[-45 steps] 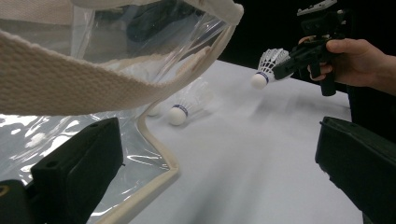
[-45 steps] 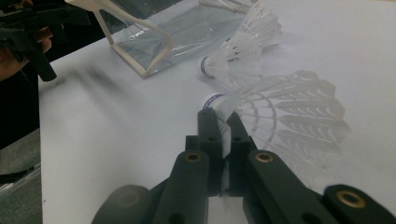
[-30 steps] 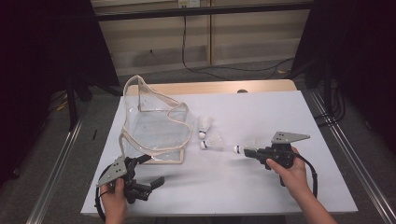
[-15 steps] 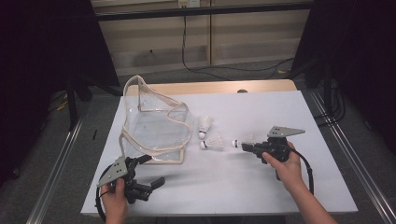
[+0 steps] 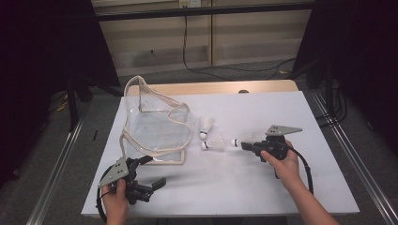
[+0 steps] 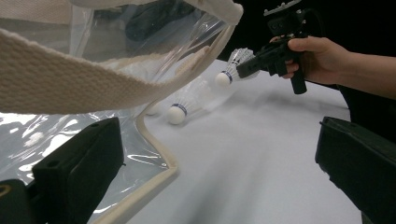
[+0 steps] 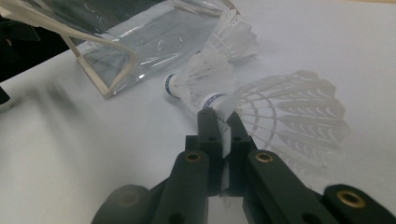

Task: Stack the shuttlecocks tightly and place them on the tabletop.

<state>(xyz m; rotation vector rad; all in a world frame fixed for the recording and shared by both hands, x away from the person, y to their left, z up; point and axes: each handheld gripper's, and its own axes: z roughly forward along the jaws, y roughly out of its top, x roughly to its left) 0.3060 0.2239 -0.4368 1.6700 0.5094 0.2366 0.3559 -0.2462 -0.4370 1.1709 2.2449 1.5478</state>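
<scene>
A clear plastic bag point(image 5: 155, 123) with beige webbing trim stands open on the white table point(image 5: 281, 108). Two white shuttlecocks point(image 5: 205, 126) point(image 5: 214, 143) lie just right of it. My right gripper point(image 5: 245, 145) is shut on the feather skirt of a third shuttlecock point(image 5: 236, 142), its cork pointing left toward the bag. In the right gripper view the jaws of the right gripper point(image 7: 220, 116) pinch the edge of that shuttlecock point(image 7: 289, 112). My left gripper point(image 5: 155, 170) rests open near the table's front left, below the bag. The left gripper point(image 6: 219, 133) holds nothing, and the bag's strap point(image 6: 93, 74) hangs close above it.
The table's front edge point(image 5: 225, 213) runs just under both hands. A wooden strip point(image 5: 211, 87) borders the far side. Metal rails point(image 5: 347, 154) flank the table, and cables lie on the floor behind.
My right hand has shifted slightly away from the front edge, carrying the shuttlecock with it. The left hand and the bag have stayed put.
</scene>
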